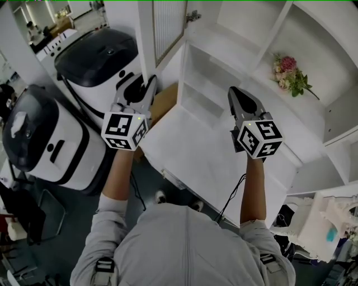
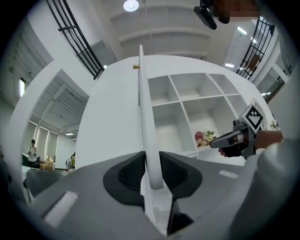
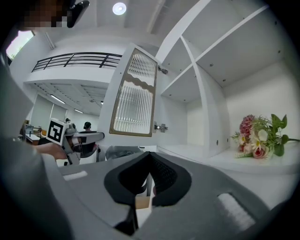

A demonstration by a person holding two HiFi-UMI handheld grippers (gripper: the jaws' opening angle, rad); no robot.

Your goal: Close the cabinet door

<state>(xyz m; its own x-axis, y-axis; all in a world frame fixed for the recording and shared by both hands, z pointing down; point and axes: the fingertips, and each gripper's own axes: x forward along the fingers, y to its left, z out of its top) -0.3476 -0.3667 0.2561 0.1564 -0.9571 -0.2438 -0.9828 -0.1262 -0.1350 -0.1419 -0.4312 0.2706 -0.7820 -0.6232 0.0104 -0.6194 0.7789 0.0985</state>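
While the door stands swung out at the cabinet's left, the left gripper has its fingers clamped on the door's edge. The right gripper, fingers closed together and empty, hovers before the shelves, flowers to its right.

A ceiling lamp lights everything evenly; gripper views bulge, corners vignetted black.
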